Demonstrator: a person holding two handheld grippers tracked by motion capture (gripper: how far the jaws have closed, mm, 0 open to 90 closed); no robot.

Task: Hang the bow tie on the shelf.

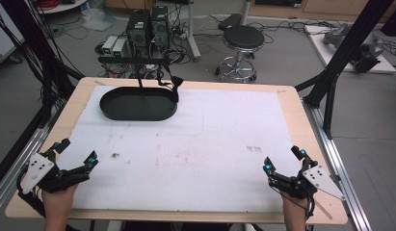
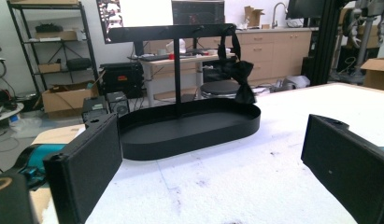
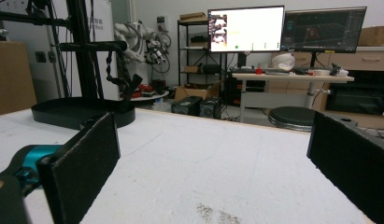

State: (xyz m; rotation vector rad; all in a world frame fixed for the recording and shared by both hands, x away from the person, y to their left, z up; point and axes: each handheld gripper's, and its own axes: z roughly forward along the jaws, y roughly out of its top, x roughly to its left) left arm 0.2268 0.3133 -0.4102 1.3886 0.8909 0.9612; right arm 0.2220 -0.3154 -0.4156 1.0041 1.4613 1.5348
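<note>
- Table [image 1: 301, 120]: light wood top, most of it covered by a white sheet [image 1: 195, 144] with faint smudges.
- Tray [image 1: 138, 107]: black, oval, shallow, at the far left of the sheet; nothing lies in it.
- Stand [image 1: 138, 62]: a black upright post rises from the tray and carries a horizontal bar across its top.
- Bow [image 2: 238, 77]: black, hanging on a strap from the right end of the bar, just above the tray's rim.
- Left gripper [image 1: 76, 153]: near left corner of the table, held in a hand [image 1: 57, 197]; jaws spread wide, holding nothing, well apart from the tray.
- Right gripper [image 1: 283, 159]: near right corner, held in a hand [image 1: 294, 209]; jaws spread wide, holding nothing.
- Stool [image 1: 243, 41]: round black seat on the floor beyond the table.
- Monitors [image 3: 245, 29]: two lit screens on a desk in the background.
</note>
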